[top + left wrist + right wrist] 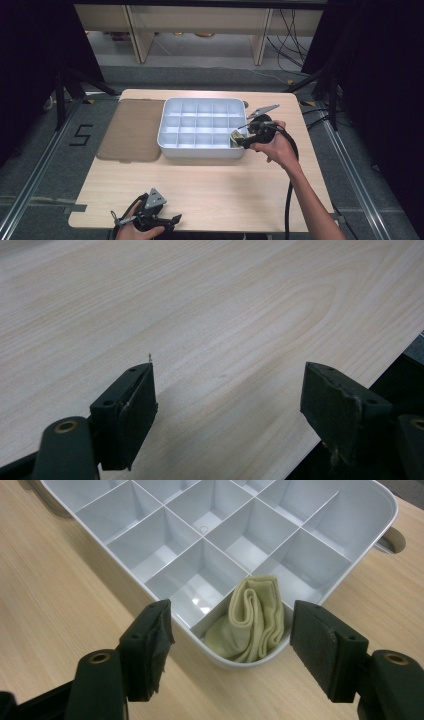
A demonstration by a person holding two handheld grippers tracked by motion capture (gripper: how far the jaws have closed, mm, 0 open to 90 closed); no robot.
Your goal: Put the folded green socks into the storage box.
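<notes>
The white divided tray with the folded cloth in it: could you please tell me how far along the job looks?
Done: one folded pale yellow-green cloth sits in a corner compartment of the white plastic divided tray. In hand: the right gripper hovers at that corner, jaws open on either side of the cloth, not clamping it. The left gripper waits open over the light wooden table. Left: the other compartments are empty, and the brown lid lies beside the tray.

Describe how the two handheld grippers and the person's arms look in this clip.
Both the left gripper and right gripper have two black block-shaped jaws with worn pads and brass-coloured pivot pins. Each carries a grey three-cornered plate. A thick black cable trails from the right one. Forearms are bare, no sleeves.
</notes>
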